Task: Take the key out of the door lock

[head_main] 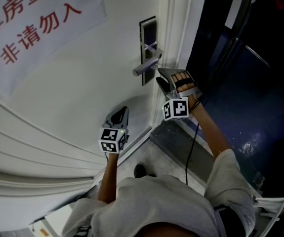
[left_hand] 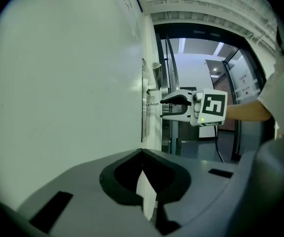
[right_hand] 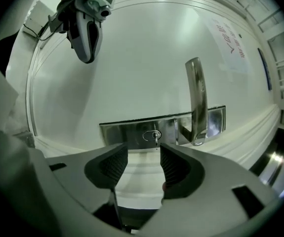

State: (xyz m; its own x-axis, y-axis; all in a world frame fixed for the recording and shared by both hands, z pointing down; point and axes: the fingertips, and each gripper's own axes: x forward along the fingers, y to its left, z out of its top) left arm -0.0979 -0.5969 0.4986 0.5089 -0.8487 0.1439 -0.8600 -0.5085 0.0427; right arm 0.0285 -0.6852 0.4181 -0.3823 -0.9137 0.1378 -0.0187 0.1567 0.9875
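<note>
A small metal key [right_hand: 156, 137] sticks out of the keyhole in the steel lock plate [right_hand: 127, 131] on the white door. My right gripper [right_hand: 144, 155] is open. Its ribbed pads [right_hand: 174, 164] stand just short of the key, and nothing is between them. In the head view the right gripper [head_main: 160, 80] sits right below the lever handle [head_main: 146, 65]. The left gripper view shows it [left_hand: 164, 108] side on, pointing at the key [left_hand: 154, 103]. My left gripper [head_main: 122, 111] hangs lower on the door, away from the lock, shut and empty [left_hand: 142, 154].
The lever handle [right_hand: 196, 102] juts out beside the keyhole, close to the right jaw. A paper sign with red characters [head_main: 38, 19] hangs on the door. The door frame [head_main: 179, 28] and a dark glass doorway [head_main: 240, 83] lie to the right. A cable [head_main: 193, 142] trails from the right gripper.
</note>
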